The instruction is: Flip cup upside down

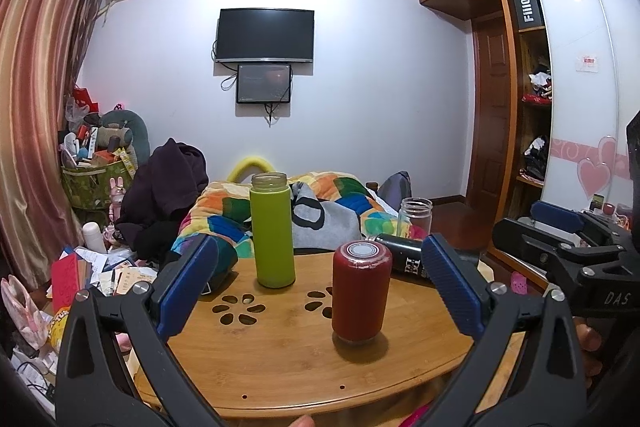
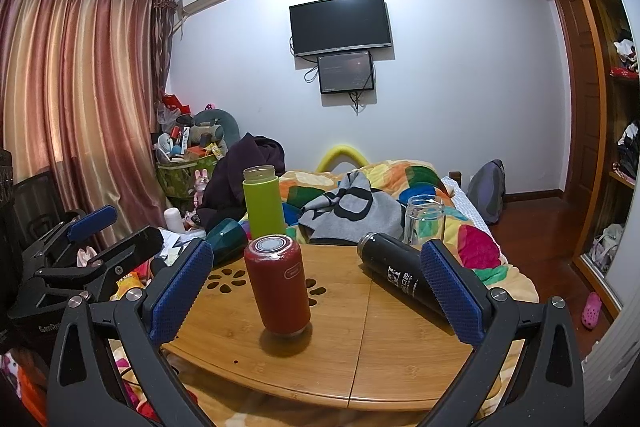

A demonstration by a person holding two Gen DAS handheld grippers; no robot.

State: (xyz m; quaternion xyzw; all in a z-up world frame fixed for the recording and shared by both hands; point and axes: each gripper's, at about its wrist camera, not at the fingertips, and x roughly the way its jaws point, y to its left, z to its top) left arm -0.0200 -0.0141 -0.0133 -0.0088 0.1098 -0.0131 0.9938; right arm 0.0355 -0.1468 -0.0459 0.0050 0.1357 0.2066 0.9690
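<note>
A red cup (image 2: pixel 283 287) is seen standing upside down on the wooden bench (image 2: pixel 360 355), its base ring uppermost. It is framed between the blue-padded fingers (image 2: pixel 180 291) of the right gripper (image 2: pixel 316 295), which are spread wide and touch nothing. A black bottle (image 2: pixel 400 275) is laid on its side to the right of the cup, partly hidden by the right finger. A green bottle (image 2: pixel 264 203) and a glass jar (image 2: pixel 425 217) are stood upright at the far edge, and a dark teal cup (image 2: pixel 226 239) is tipped over at the left. The left gripper (image 2: pixel 92 247) is seen at the left, apart from the bench
</note>
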